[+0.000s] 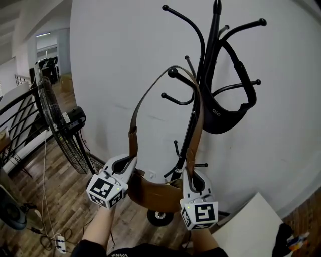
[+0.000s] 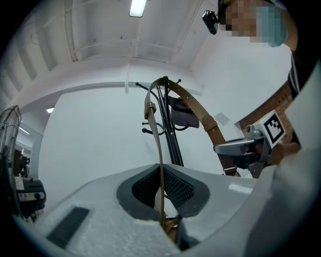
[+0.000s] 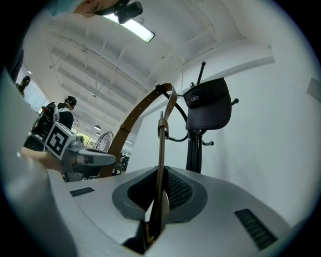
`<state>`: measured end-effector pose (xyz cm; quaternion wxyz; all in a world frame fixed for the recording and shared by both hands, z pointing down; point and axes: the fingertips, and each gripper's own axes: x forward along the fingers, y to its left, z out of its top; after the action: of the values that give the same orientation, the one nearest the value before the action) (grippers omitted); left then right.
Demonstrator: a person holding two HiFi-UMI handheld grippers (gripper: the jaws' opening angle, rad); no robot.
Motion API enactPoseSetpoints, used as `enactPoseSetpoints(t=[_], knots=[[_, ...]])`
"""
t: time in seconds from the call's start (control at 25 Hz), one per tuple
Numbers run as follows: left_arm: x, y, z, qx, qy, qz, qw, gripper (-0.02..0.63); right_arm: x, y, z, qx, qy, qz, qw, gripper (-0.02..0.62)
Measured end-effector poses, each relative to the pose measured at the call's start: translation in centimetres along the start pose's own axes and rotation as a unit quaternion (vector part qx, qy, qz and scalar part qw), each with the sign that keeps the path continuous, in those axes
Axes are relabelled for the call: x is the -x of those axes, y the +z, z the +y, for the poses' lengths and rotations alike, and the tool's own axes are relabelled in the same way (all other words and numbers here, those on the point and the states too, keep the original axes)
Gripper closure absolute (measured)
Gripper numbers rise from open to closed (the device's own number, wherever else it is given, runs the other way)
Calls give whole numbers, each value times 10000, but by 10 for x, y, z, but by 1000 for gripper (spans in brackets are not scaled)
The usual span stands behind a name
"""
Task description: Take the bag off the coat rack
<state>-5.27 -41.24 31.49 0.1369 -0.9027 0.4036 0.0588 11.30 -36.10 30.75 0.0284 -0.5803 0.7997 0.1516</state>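
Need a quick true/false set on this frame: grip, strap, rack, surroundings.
1. The left gripper and right gripper are each shut on the strap of the bag. True.
2. The strap is clear of the coat rack. False: it loops over a hook.
3. A black cap hangs on the rack. True.
4. The fan stands right of the rack in the head view. False: it is on the left.

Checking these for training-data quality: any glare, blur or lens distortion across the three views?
Head view: evenly lit, coat rack sharp, wall edge bowed by the wide lens. Left gripper view: ceiling light blown out, corners black, near jaw surfaces soft. Right gripper view: same black corners, strip light glaring, brown strap crisp.
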Motion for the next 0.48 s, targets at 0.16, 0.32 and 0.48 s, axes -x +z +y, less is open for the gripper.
enactPoseSetpoints(t=[0.16, 0.32, 0.48], knots=[[9, 9, 0, 17, -35, -72, 10000, 588, 6, 10, 9, 79, 14, -53, 10000, 569], [20, 13, -2, 100, -38, -146, 9998, 588, 13, 17, 16, 144, 21, -57, 9999, 569], [35, 11, -5, 149, -31, -123, 9998, 588, 21, 18, 25, 106, -37, -39, 9999, 569]])
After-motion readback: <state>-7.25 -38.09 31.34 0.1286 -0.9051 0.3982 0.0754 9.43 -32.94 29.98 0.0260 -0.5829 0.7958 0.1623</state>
